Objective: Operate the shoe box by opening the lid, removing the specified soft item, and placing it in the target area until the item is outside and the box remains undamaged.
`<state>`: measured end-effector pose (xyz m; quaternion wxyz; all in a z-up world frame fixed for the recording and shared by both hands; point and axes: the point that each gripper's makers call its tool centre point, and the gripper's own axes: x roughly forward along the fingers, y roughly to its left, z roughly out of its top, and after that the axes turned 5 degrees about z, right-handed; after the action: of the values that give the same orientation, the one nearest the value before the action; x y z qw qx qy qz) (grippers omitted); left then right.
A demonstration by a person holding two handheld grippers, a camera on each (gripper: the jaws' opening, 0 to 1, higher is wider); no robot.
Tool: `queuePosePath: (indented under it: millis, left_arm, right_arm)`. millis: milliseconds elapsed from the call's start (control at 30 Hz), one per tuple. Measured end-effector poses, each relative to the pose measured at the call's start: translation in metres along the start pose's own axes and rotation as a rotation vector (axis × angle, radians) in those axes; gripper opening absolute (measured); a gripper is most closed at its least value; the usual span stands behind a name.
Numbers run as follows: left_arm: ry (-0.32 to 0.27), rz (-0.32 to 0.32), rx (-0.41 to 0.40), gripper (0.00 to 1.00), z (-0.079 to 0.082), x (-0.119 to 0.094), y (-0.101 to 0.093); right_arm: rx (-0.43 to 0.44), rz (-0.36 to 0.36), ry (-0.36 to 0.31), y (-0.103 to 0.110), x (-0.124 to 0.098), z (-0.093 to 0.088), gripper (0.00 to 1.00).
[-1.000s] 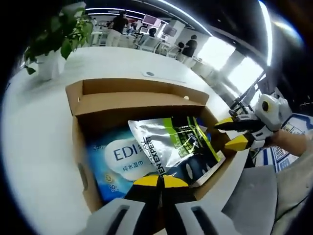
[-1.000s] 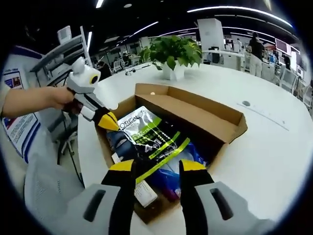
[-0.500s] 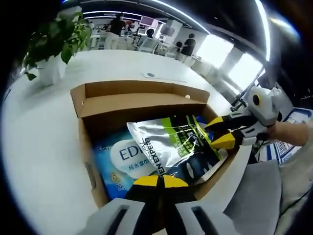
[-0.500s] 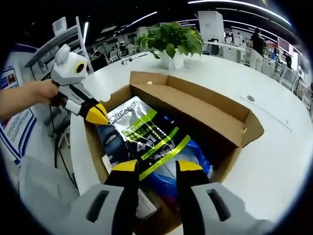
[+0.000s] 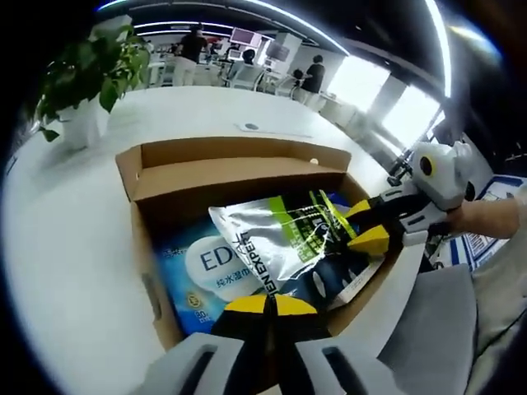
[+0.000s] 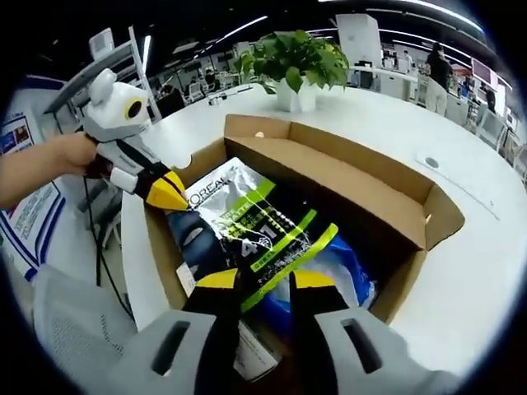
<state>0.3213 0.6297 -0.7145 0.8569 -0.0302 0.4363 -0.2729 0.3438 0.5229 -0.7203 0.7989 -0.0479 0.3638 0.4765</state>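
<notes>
My left gripper [image 5: 266, 305] has its yellow-tipped jaws pressed together with nothing between them, hovering at the near edge of the open brown cardboard shoe box [image 5: 235, 174]. In the right gripper view that same gripper [image 6: 167, 192] comes in from the left, a hand around its white body, its tip at the box's left wall beside the pouch's corner.

My right gripper [image 6: 263, 280] has its jaws a little apart, and the lime-green stripe of the silver and green glossy soft pouch [image 6: 251, 222] runs into the gap between them; whether the pads actually touch it I cannot tell. In the left gripper view this gripper [image 5: 364, 226] reaches in from the right, its tips over the pouch's right-hand end.

The pouch [image 5: 284, 239] lies inside the box on top of the other contents, tilted. In the right gripper view, its long axis runs from near my right jaws up and left toward the left gripper. Under it lies a blue and white pack [image 5: 202, 271].

The box's lid stands open on the far side. It sits on a white table [image 6: 486, 271], with a green potted plant [image 6: 292, 66] beyond.
</notes>
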Motion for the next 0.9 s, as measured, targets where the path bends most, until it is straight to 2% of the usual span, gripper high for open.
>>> queuePosePath:
  millis: [167, 467, 700, 900]
  left_arm:
    - [0.005, 0.002, 0.005, 0.0, -0.001, 0.0, 0.0]
    - [-0.024, 0.011, -0.006, 0.0, 0.007, -0.005, -0.002]
    - [-0.033, 0.004, 0.007, 0.0, 0.015, -0.007, -0.015]
    - [-0.05, -0.012, 0.034, 0.0, 0.029, -0.003, -0.032]
  right_arm:
    - [0.021, 0.006, -0.025, 0.002, 0.0, 0.006, 0.07]
    - [0.053, 0.001, -0.046, 0.001, -0.008, 0.009, 0.04]
    - [0.105, -0.015, -0.078, -0.005, -0.025, 0.014, 0.02]
    - [0.128, -0.036, -0.091, -0.012, -0.046, 0.011, 0.01]
